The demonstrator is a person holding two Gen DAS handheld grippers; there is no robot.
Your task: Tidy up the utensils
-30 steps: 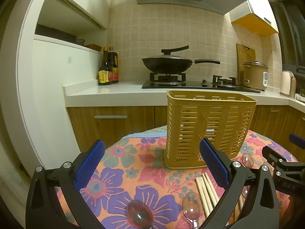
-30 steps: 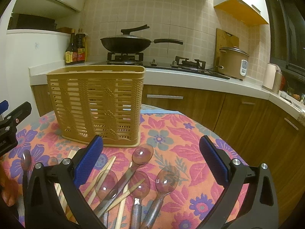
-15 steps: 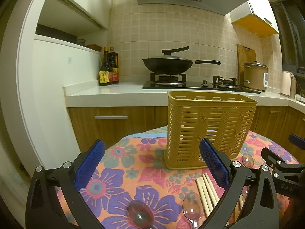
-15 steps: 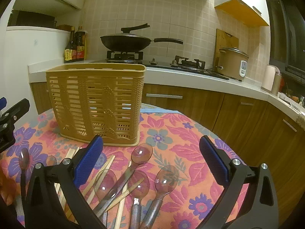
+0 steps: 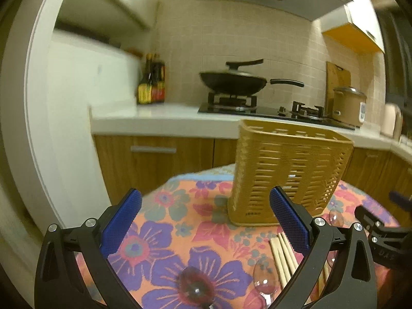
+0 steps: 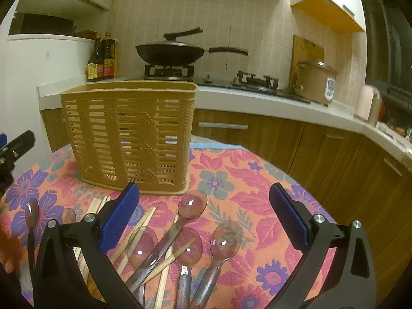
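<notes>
Basket [image 6: 128, 139]: tall, tan plastic with many slots, standing upright on the counter [image 6: 231, 180] with its flowery cloth.
Spoons [image 6: 226, 237]: clear plastic bowls with shiny gray handles, lying just in front of the basket.
Chopsticks [image 6: 139, 229]: thin pale wood sticks, mixed among the spoons.
Left tongs [image 5: 204, 222]: spread wide, holding nothing, low over a dark spoon [image 5: 193, 287] left of the basket.
Right tongs [image 6: 204, 216]: spread wide, holding nothing, low over the spoons.

No legible text; bottle [image 6: 97, 59] labels, basket [image 5: 253, 214] base mark & right tool [image 5: 386, 239] lettering too blurry.
</notes>
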